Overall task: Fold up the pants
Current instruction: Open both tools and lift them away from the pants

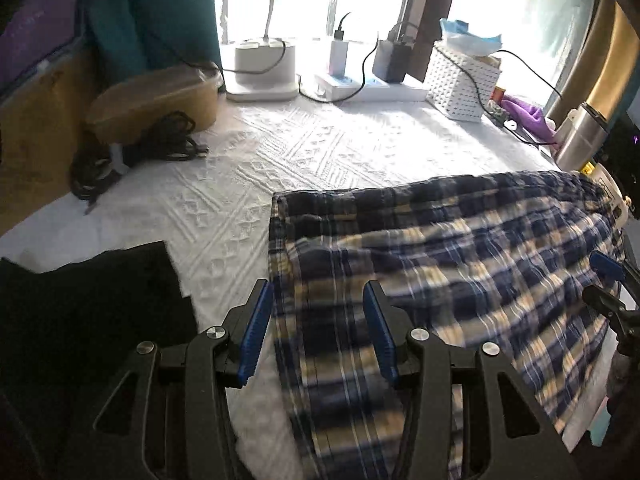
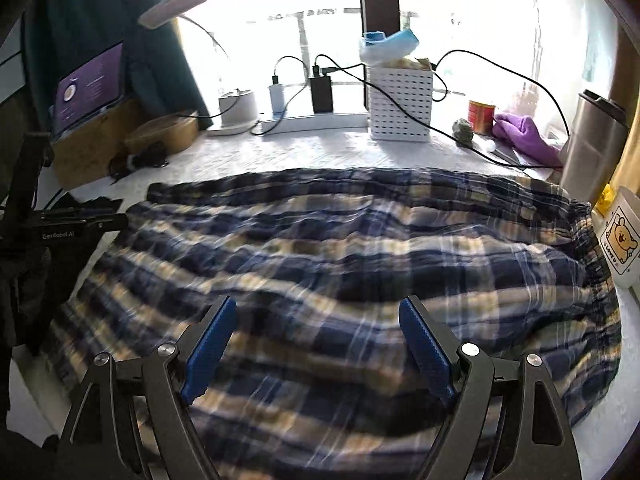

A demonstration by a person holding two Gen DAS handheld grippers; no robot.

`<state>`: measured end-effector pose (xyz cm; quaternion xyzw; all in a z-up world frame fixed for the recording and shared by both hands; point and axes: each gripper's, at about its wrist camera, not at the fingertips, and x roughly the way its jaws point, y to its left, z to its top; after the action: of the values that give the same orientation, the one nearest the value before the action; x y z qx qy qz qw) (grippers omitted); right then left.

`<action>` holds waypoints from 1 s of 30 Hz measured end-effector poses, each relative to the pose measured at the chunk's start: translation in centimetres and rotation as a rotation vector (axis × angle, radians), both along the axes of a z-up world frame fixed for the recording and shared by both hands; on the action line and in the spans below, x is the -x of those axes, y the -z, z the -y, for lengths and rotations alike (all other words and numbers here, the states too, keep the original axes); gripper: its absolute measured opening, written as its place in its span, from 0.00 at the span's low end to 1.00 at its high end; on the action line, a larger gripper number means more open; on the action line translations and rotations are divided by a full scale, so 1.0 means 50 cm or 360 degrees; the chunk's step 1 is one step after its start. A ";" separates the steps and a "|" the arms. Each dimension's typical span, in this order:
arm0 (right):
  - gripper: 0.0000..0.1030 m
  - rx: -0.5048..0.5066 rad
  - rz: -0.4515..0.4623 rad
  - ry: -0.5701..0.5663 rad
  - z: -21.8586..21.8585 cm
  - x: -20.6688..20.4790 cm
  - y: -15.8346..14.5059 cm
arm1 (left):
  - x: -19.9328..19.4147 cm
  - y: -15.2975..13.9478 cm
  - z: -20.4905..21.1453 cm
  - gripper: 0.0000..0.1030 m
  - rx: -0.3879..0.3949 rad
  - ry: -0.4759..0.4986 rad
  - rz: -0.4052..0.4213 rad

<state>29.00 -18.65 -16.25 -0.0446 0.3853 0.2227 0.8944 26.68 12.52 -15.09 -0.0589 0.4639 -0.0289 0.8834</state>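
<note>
Two grippers are seen tilted down over the plaid pants (image 2: 340, 264), which are spread flat on the white textured table (image 1: 280, 152). The left gripper (image 1: 318, 336) is held partly open at the pants' left edge, nothing pinched between its blue fingers (image 1: 254, 336). The right gripper (image 2: 316, 356) is held wide open above the cloth, nothing gripped. Farther off, at 12 o'clock, a white perforated basket (image 2: 400, 108) is seen by the window; at 2 o'clock, a purple cloth (image 2: 524, 136).
</note>
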 end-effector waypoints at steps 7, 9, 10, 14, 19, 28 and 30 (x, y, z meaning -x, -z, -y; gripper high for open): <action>0.82 0.0007 -0.0043 0.0013 -0.006 -0.048 0.013 | -0.042 0.019 -0.002 0.07 0.0009 -0.0027 -0.0013; 0.82 0.0007 -0.0048 0.0008 -0.010 -0.059 0.016 | -0.048 0.024 -0.002 0.03 -0.0001 -0.0007 -0.0012; 0.82 0.0008 -0.0049 0.0007 -0.012 -0.064 0.016 | -0.050 0.027 -0.003 0.02 -0.0010 -0.0006 -0.0012; 0.82 -0.0006 -0.0050 0.0014 -0.014 -0.076 0.014 | -0.051 0.029 -0.022 0.02 -0.0090 -0.0071 0.0012; 0.82 0.0000 -0.0050 0.0035 -0.008 -0.087 0.015 | -0.063 0.031 -0.039 0.02 -0.0147 -0.0083 -0.0004; 0.60 -0.0042 0.0004 0.0183 0.083 -0.103 -0.010 | -0.087 -0.022 -0.050 0.21 -0.0118 -0.0114 0.0063; 0.50 0.0001 0.0004 0.0189 0.086 -0.117 -0.011 | -0.105 -0.022 -0.049 0.25 -0.0134 -0.0102 0.0066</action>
<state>34.86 -22.93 -15.71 -0.0221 0.3863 0.1691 0.9065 31.95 14.98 -14.00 -0.0359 0.4441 0.0178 0.8951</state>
